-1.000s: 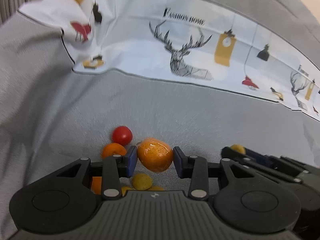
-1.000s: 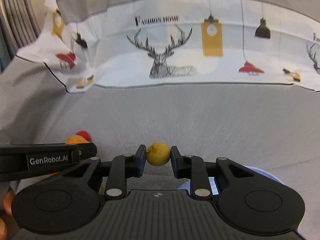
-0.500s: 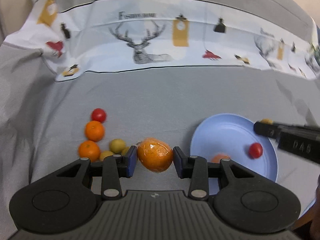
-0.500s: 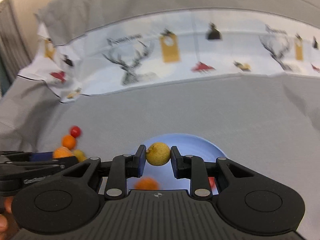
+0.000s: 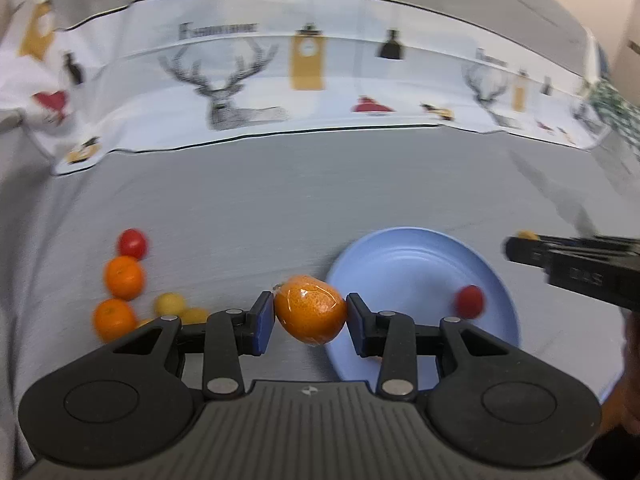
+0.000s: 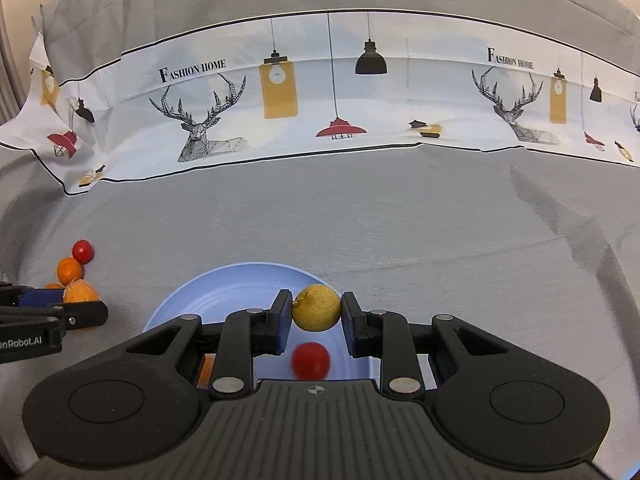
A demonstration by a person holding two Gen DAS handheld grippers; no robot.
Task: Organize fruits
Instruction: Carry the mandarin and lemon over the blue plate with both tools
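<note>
A grey cloth [image 6: 360, 216] covers the whole work surface, with a white printed band [image 6: 320, 92] of deer and lamps lying across its far side. On the cloth sits a light blue plate [image 6: 240, 284], which holds a red cherry tomato [image 6: 311, 361] and a piece of orange fruit [image 6: 206, 368] mostly hidden behind the right gripper's body. The right gripper [image 6: 316, 312] is above the plate's far part, its jaws closed onto a small yellow fruit [image 6: 317, 308]. The left gripper [image 5: 310, 316] is at the plate's left edge, its blue pads pressed against both sides of a plastic-wrapped orange [image 5: 310, 314]. Left of the plate, loose on the cloth, lie two small oranges [image 5: 124, 278], two yellow fruits [image 5: 170, 304] and another red tomato [image 5: 133, 243], clustered close together.
</note>
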